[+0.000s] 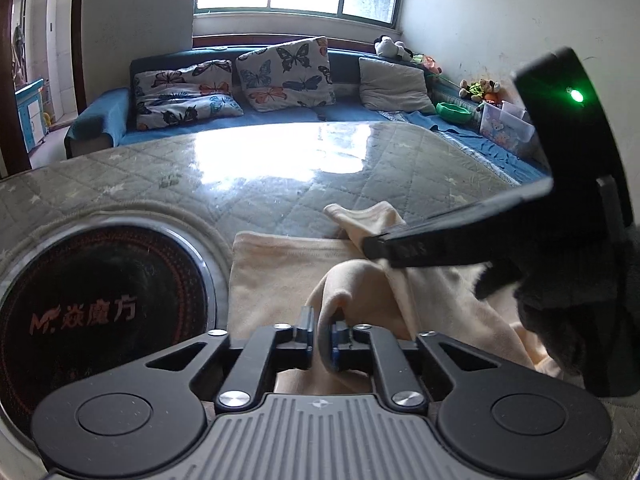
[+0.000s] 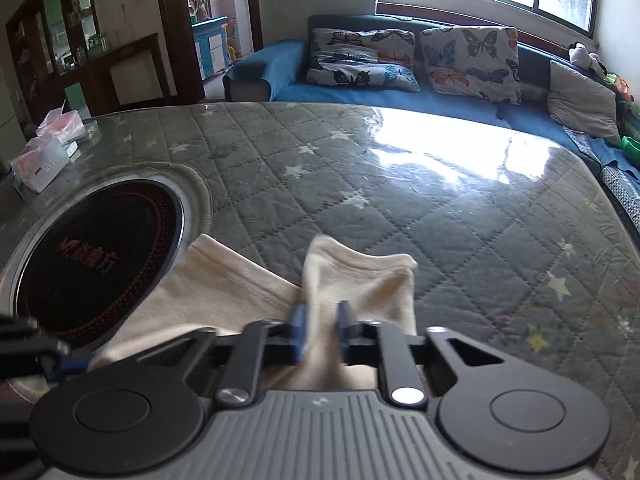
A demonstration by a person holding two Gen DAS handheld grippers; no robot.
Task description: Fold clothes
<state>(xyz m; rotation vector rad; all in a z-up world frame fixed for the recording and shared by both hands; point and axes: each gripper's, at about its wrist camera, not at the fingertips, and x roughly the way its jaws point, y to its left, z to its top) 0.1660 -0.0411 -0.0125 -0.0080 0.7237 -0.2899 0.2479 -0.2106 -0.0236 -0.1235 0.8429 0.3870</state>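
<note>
A cream garment [image 1: 280, 276] [image 2: 224, 292] lies crumpled near the front of the quilted grey table cover [image 1: 240, 184] [image 2: 400, 200]. My left gripper [image 1: 322, 332] is shut on a raised fold of the garment at its near edge. My right gripper [image 2: 322, 332] is shut on another bunch of the same cloth, whose end sticks up beyond the fingers. In the left wrist view the right gripper [image 1: 376, 250] reaches in from the right and pinches the cloth just past the left one. The left gripper [image 2: 68, 360] shows at the lower left of the right wrist view.
A round black cooktop plate [image 1: 100, 300] [image 2: 100, 252] is set into the table just left of the garment. Tissue packs [image 2: 44, 156] sit at the table's far left. Behind the table runs a blue sofa [image 1: 280, 120] with butterfly cushions; a plastic box [image 1: 504, 124] stands at right.
</note>
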